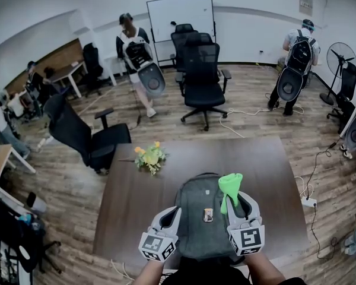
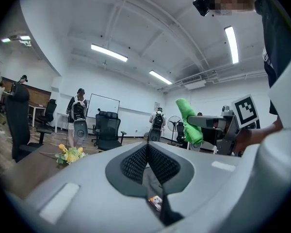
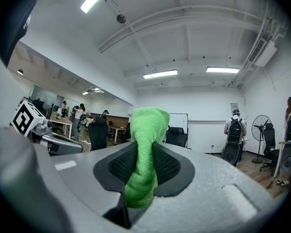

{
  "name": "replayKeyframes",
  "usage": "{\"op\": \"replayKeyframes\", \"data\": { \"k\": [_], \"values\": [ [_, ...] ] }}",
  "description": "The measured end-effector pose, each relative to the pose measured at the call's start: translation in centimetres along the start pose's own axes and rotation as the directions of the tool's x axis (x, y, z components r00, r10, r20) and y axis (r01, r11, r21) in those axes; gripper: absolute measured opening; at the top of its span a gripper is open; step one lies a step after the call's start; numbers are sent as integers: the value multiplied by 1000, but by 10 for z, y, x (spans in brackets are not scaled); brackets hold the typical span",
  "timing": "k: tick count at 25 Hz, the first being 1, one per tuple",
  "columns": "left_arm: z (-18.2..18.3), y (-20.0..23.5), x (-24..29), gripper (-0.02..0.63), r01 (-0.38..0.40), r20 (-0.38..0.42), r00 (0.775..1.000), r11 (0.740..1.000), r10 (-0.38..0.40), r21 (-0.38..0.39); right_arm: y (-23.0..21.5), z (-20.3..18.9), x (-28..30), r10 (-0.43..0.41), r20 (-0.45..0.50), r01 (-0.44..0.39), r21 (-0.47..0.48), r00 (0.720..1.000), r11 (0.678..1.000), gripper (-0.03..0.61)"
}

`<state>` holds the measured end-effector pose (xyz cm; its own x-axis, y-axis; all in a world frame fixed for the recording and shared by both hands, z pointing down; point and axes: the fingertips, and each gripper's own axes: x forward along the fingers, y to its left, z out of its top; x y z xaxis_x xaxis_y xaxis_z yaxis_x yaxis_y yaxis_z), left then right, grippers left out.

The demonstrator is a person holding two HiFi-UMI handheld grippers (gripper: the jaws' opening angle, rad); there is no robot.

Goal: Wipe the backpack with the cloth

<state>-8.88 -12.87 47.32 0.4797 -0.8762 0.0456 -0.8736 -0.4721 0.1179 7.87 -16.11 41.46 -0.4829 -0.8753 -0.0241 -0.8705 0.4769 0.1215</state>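
Note:
A grey backpack [image 1: 204, 233] lies flat on the brown table [image 1: 136, 200], close to its near edge, with a small tag on its front. In the head view my left gripper [image 1: 171, 211] hovers over the backpack's left side, shut with nothing in it. Through the slit below its jaws a strip of the backpack [image 2: 148, 181] shows. Over the backpack's right side my right gripper [image 1: 236, 198] is shut on a green cloth [image 1: 230, 184], whose bunched end stands up past the fingertips. The same cloth [image 3: 145, 130] fills the right gripper [image 3: 145, 152] jaws. From the left gripper view, the cloth [image 2: 189, 121] hangs at the right.
A small bunch of yellow flowers [image 1: 149, 157] lies on the table's far left. Black office chairs [image 1: 202, 79] [image 1: 83, 136] stand beyond the table. People with backpacks stand by the whiteboard [image 1: 179, 16] and far right. A power strip [image 1: 309, 202] and cables lie on the floor at right.

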Motion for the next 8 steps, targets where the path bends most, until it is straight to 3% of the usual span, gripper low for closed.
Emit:
{"op": "replayKeyframes", "data": {
  "k": [8],
  "values": [
    [3, 5, 6, 20, 8, 19, 1000, 1000, -8, 1, -5, -2, 6, -15, -7, 15, 17, 1000, 1000, 89]
  ]
}}
